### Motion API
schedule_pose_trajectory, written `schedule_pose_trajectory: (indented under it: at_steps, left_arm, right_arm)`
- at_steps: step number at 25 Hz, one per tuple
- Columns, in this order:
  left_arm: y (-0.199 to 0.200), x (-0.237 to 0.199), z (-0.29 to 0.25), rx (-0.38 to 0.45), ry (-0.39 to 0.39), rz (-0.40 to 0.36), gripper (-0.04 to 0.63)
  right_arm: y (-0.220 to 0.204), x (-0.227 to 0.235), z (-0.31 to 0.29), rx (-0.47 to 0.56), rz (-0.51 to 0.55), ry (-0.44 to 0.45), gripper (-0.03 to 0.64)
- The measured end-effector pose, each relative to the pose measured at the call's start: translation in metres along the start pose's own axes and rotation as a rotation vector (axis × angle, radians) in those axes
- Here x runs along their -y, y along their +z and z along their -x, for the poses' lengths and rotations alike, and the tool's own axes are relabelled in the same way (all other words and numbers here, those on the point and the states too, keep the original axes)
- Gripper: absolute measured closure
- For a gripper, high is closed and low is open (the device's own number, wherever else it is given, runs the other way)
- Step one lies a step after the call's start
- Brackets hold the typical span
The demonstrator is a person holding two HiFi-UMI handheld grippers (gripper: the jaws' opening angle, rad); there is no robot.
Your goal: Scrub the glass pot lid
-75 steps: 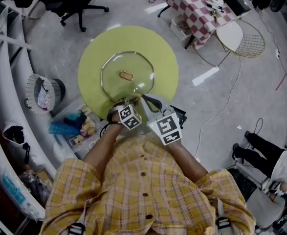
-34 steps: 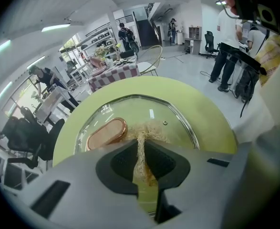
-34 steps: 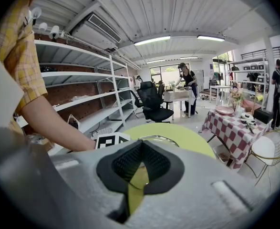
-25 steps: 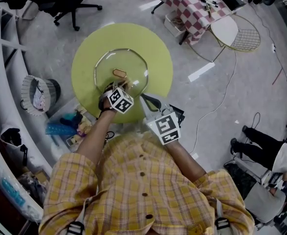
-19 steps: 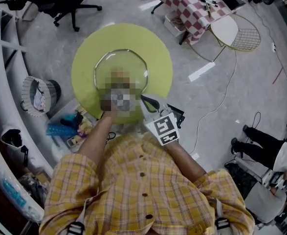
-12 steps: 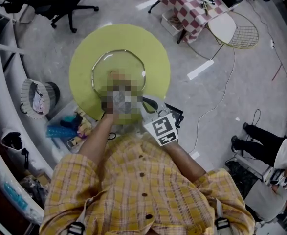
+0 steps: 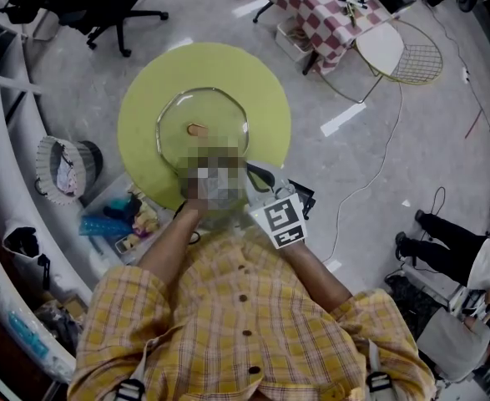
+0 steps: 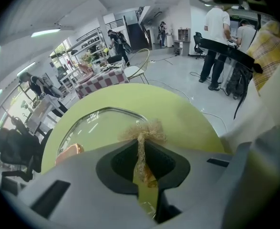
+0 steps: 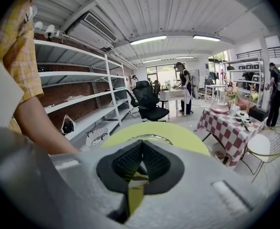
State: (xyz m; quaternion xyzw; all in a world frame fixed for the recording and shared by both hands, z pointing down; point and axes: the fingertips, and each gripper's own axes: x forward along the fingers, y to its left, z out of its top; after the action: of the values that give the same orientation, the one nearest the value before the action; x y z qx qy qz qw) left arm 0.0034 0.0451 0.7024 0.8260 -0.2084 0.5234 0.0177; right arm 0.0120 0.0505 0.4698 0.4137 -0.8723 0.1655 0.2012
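Note:
A glass pot lid (image 7: 201,128) with a copper handle (image 7: 196,129) lies flat on a round yellow-green table (image 7: 261,98). My left gripper (image 8: 140,142) is shut on a tan fibrous scrubber (image 8: 142,131), held just above the lid's (image 8: 97,123) near rim; the copper handle (image 8: 68,151) shows to its left. In the head view a mosaic patch covers this gripper. My right gripper (image 7: 249,170) hovers at the table's near right edge, beside the lid, its marker cube (image 7: 282,220) toward me. Its jaws (image 9: 140,144) are shut with nothing between them; the lid (image 9: 151,138) lies ahead.
A wire waste basket (image 7: 61,161) and a box of clutter (image 7: 123,215) stand on the floor at left, by curved shelving (image 7: 11,140). An office chair (image 7: 103,7), a checked table (image 7: 328,11) and a wire chair (image 7: 399,53) are beyond. A person's legs (image 7: 445,249) show at right.
The left gripper reached out over the lid toward the handle, then drew back to the lid's near rim. The right gripper stayed at the table's near edge.

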Motion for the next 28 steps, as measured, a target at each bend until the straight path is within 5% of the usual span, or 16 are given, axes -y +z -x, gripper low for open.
schedule_pose_trajectory:
  at_steps: [28]
  left_arm:
    - [0.027, -0.005, -0.024, 0.019, -0.048, 0.049, 0.552]
  right_arm:
    - [-0.004, 0.023, -0.008, -0.019, -0.027, -0.027, 0.618]
